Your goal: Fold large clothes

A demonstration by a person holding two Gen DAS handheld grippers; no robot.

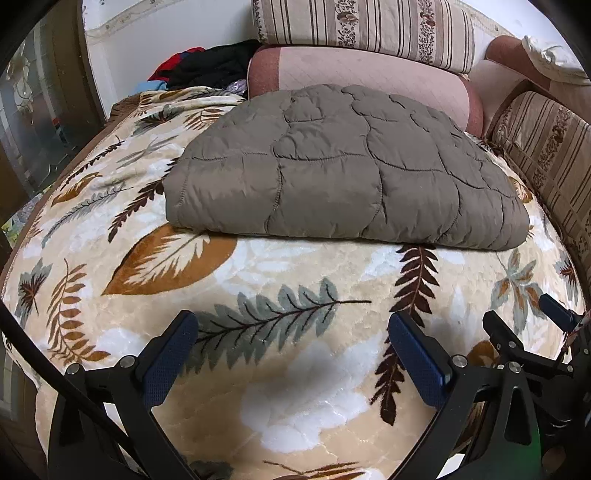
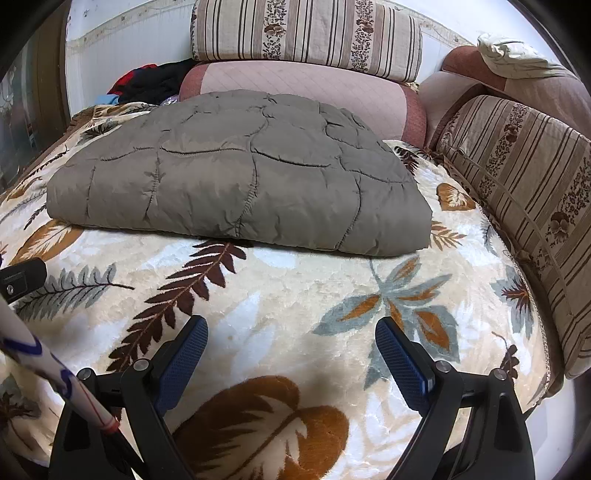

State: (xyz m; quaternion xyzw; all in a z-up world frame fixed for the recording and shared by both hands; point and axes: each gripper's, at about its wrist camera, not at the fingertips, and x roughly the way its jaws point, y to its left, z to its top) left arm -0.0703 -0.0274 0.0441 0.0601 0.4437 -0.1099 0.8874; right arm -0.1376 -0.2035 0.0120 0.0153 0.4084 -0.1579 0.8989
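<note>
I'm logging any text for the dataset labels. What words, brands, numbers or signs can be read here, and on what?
None can be read.
Quilted garment: folded, no label or tag showing.
Leaf-print blanket: pattern only.
Striped cushions: floral stripes, no lettering.
White strap by the right gripper: blue and red marks, not legible as letters.
Left gripper: no markings visible.
</note>
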